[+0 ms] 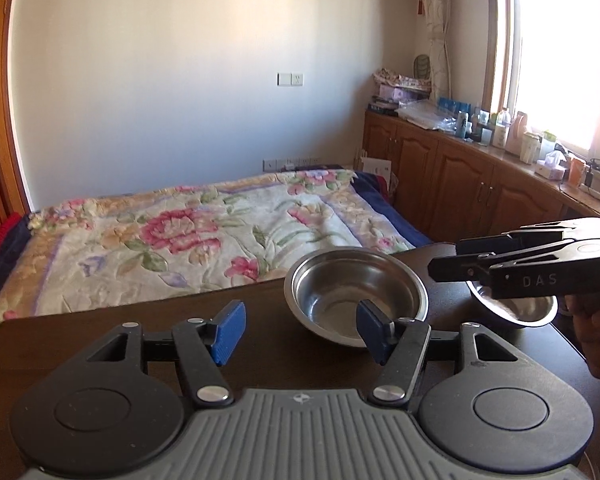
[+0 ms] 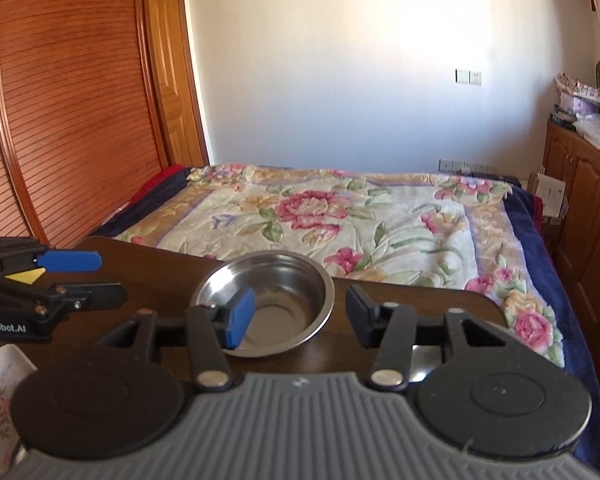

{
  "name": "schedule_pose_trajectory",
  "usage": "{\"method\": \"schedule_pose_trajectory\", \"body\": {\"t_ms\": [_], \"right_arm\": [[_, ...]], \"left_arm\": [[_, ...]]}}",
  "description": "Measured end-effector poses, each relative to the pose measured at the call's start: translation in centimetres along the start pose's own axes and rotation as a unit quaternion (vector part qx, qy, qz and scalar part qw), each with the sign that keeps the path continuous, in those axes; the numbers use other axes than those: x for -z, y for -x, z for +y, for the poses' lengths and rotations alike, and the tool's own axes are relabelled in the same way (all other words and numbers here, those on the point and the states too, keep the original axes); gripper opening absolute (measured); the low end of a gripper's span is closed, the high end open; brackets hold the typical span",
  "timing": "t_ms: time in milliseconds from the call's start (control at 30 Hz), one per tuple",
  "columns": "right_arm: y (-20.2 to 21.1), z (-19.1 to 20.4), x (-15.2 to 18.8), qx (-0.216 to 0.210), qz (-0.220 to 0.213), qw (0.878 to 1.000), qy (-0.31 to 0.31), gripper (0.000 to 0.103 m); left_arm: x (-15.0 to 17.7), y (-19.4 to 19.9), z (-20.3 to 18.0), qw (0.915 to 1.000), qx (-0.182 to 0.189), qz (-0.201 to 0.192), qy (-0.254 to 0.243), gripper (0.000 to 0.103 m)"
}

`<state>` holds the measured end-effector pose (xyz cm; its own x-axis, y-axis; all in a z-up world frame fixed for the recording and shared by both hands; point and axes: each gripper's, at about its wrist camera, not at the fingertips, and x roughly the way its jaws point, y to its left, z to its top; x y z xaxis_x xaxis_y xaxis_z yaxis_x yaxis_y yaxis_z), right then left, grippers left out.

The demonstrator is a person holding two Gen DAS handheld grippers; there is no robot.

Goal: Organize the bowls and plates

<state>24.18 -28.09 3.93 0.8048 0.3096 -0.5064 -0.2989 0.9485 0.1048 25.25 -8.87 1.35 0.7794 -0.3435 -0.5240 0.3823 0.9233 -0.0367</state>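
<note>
A shallow steel bowl [image 1: 358, 292] sits on the dark wooden table [image 1: 140, 336], just ahead of my left gripper [image 1: 302, 330], which is open and empty; its right fingertip hangs over the bowl's near rim. A second, smaller steel bowl [image 1: 516, 310] sits to the right, partly hidden behind my right gripper [image 1: 444, 260]. In the right wrist view the shallow bowl [image 2: 270, 300] lies ahead and left of my right gripper [image 2: 300, 318], which is open and empty. My left gripper [image 2: 96, 276] shows at the left edge.
A bed with a floral quilt [image 1: 180, 236] lies right beyond the table's far edge. Wooden cabinets [image 1: 460, 176] with clutter on top stand under the window at right. A wooden wardrobe [image 2: 60, 100] stands at left. A floral plate [image 2: 4, 396] shows at the bottom left.
</note>
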Motion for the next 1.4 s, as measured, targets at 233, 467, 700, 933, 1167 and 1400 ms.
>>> {"method": "schedule_pose_trajectory", "body": {"t_ms": [233, 467, 700, 933, 1167, 1400], "right_arm": [[-2.4, -0.2, -0.2, 0.005, 0.031, 0.999, -0.008, 0.052], [-3.9, 0.3, 0.0, 0.005, 0.057, 0.998, -0.001, 0.052], [-4.8, 0.7, 0.2, 0.01, 0.071, 0.997, 0.011, 0.052], [-5.4, 0.4, 0.4, -0.002, 0.08, 0.997, -0.002, 0.052], [-5.8, 0.1, 0.8, -0.012, 0.086, 0.996, -0.013, 0.049], [-5.7, 0.0, 1.1, -0.024, 0.09, 0.995, -0.023, 0.032]], "left_arm": [[-0.2, -3.1, 0.0, 0.9996, 0.006, 0.028, -0.006, 0.064], [-0.3, -5.0, -0.1, 0.999, 0.009, 0.044, -0.006, 0.063], [-0.3, -6.8, -0.1, 0.998, 0.011, 0.06, -0.015, 0.059], [-0.1, -7.8, 0.0, 0.9963, 0.03, 0.08, 0.003, 0.048], [-0.1, -8.3, 0.3, 0.9961, 0.027, 0.084, 0.009, 0.04], [-0.1, -7.9, 0.6, 0.9955, 0.022, 0.091, 0.012, 0.023]]}}
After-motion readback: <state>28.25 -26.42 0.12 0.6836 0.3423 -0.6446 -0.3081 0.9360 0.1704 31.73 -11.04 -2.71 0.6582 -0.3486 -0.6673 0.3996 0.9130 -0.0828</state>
